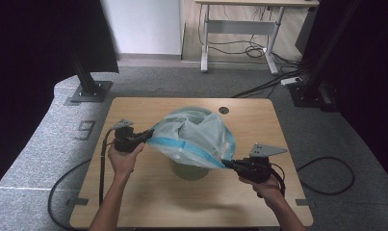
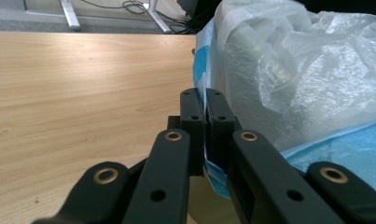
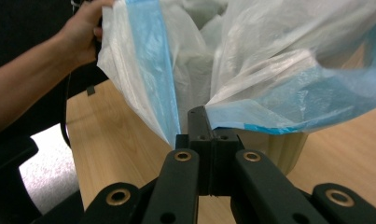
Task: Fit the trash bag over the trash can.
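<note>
A thin plastic bag (image 1: 194, 134) with a blue rim band is being fitted over a small round bin (image 1: 189, 169) that stands near the middle of the table (image 1: 148, 197). The bag is held up above the bin, stretched out between two tools, so the step in hand looks like opening the bag's mouth over the bin.

The left gripper (image 1: 144, 136) is seen left of the bin, and its jaws are pinched tight on the blue rim. The right gripper (image 1: 228, 164) is seen right of the bin and a bit nearer the person. Its jaws are also closed on the rim.

Both forearms are stretched forward from the near edge of the table, on either side of the bin, with the hands kept off the wood.

Next, the rim probably has to be pulled wider and brought down around the bin's top edge. Care would be needed, because the thin plastic could slip or tear.
</note>
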